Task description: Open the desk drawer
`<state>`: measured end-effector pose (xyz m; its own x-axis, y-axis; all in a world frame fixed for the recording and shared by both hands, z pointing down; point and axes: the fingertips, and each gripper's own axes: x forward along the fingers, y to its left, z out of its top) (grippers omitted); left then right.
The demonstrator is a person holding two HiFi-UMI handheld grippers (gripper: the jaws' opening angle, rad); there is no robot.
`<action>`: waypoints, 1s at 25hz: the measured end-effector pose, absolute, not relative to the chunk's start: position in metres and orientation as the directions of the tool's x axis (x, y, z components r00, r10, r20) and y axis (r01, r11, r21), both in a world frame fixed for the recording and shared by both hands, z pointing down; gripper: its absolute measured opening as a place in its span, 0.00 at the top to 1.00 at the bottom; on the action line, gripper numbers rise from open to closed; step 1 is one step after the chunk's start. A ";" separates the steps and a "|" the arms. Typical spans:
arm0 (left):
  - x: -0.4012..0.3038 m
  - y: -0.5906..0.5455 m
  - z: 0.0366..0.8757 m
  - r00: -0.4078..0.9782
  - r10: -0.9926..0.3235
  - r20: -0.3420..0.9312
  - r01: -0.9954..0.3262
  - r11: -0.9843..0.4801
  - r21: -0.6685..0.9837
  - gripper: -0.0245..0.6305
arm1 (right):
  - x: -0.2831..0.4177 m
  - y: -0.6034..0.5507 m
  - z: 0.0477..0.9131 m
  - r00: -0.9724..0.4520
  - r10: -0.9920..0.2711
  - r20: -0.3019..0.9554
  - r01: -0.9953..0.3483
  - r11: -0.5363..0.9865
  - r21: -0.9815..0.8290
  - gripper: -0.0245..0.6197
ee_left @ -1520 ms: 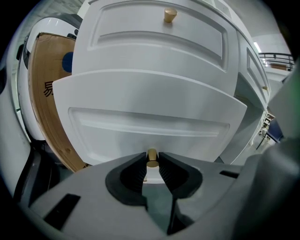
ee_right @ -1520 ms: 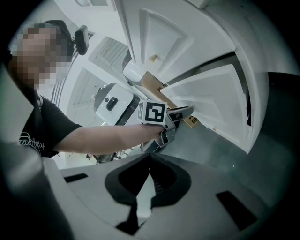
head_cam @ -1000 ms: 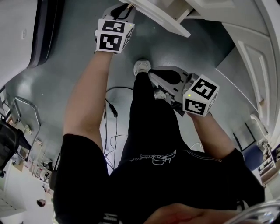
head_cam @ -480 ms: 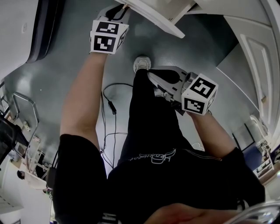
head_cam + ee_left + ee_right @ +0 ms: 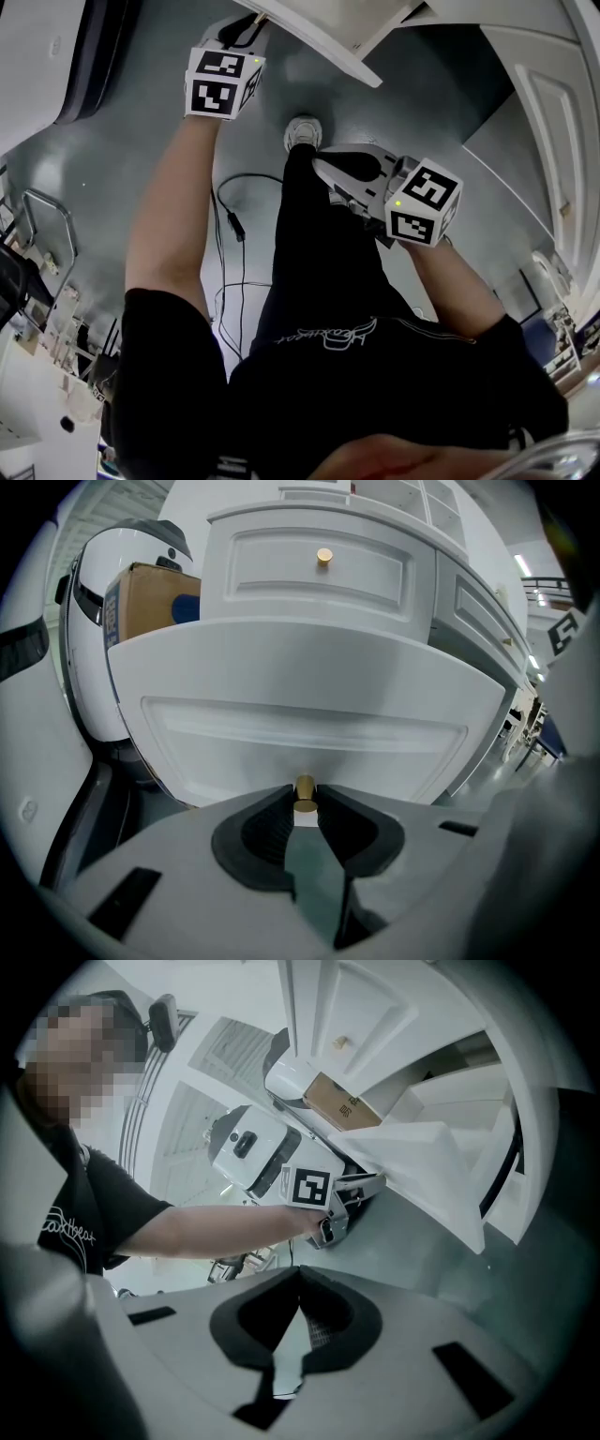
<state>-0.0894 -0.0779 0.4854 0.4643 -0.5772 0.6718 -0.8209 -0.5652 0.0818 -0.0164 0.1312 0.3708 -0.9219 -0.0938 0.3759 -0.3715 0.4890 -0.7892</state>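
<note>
The white desk drawer (image 5: 300, 700) stands pulled out, below a second shut drawer with a brass knob (image 5: 323, 556). My left gripper (image 5: 305, 805) is shut on the open drawer's brass knob (image 5: 305, 787), its dark pads pressing on both sides. In the head view the left gripper (image 5: 253, 22) reaches the drawer front (image 5: 323, 37) at the top. My right gripper (image 5: 321, 162) hangs lower, over the person's leg, shut with nothing in it. In the right gripper view its tips (image 5: 299, 1273) meet, and the drawer (image 5: 422, 1147) juts out ahead.
A cardboard box (image 5: 150, 597) and a rounded white machine (image 5: 94, 667) stand left of the desk. Cables (image 5: 234, 225) lie on the grey floor beside the person's shoe (image 5: 303, 135). A white panelled door (image 5: 553, 122) is at the right, and a metal rack (image 5: 47, 234) at the left.
In the head view my left gripper and the drawer front have shifted left, the drawer coming further out. The right gripper has drifted slightly the same way.
</note>
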 end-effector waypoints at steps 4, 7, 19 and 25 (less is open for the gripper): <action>-0.096 -0.070 0.486 0.452 -0.577 0.681 -0.824 -0.562 0.071 0.84 | -0.018 0.139 0.370 -0.924 -0.076 0.374 -0.361 0.495 -0.790 0.95; -0.101 -0.062 0.486 0.449 -0.573 0.686 -0.822 -0.565 0.066 0.84 | -0.017 0.143 0.371 -0.924 -0.066 0.377 -0.357 0.505 -0.786 0.95; -0.122 -0.036 0.488 0.419 -0.574 0.703 -0.839 -0.541 0.059 0.84 | -0.026 0.162 0.369 -0.925 -0.031 0.380 -0.340 0.518 -0.785 0.95; -0.133 -0.021 0.488 0.413 -0.567 0.713 -0.840 -0.540 0.057 0.84 | -0.029 0.164 0.366 -0.921 -0.025 0.388 -0.341 0.529 -0.777 0.95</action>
